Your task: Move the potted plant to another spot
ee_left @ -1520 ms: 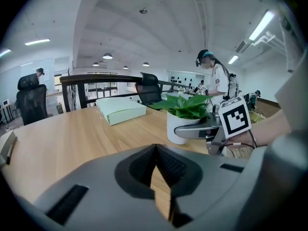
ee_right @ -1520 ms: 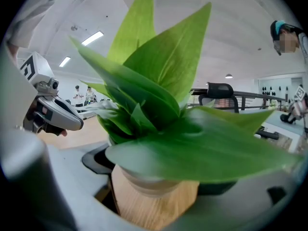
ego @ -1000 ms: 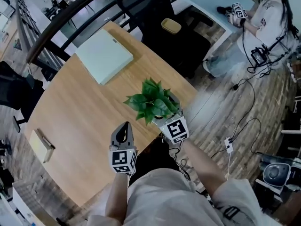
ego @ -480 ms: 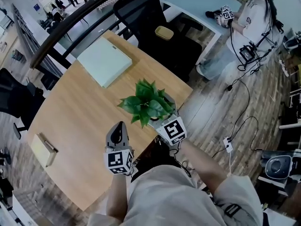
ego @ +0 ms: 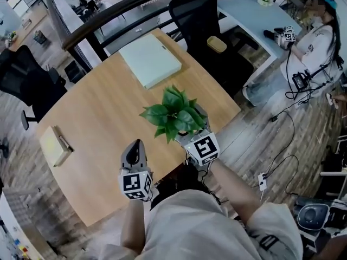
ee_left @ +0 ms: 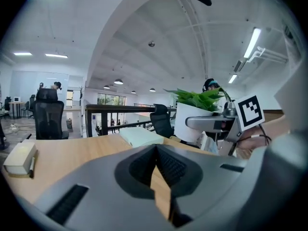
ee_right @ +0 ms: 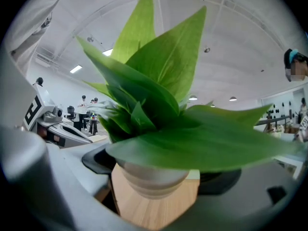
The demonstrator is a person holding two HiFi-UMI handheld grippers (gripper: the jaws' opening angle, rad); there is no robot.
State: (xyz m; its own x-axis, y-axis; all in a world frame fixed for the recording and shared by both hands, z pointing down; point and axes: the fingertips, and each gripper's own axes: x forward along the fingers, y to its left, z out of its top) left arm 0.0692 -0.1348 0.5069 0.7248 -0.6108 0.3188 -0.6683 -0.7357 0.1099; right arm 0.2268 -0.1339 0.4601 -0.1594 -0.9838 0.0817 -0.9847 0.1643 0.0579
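Observation:
The potted plant (ego: 174, 114), broad green leaves in a white pot (ee_right: 151, 179), stands near the right corner of the round wooden table (ego: 97, 107). My right gripper (ego: 191, 133) comes at it from the near side and is shut on the pot, one jaw on each side of it. In the right gripper view the leaves (ee_right: 159, 105) fill most of the picture and hide the jaw tips. My left gripper (ego: 135, 145) hovers over the table's near edge, left of the plant, shut and holding nothing. In the left gripper view its pads (ee_left: 163, 165) meet in a closed V.
A pale green flat box (ego: 150, 58) lies at the table's far side. A notepad with a pen (ego: 54, 145) sits at the left. Black office chairs (ego: 203, 15) stand beyond the table, and a railing. A person (ego: 314, 37) stands at the far right. Cables (ego: 263, 180) lie on the floor.
The head view has swung, so the table sits more to the right in the picture. The plant, with the right gripper on it, seems slightly farther from the table's right corner. The left gripper stays shut.

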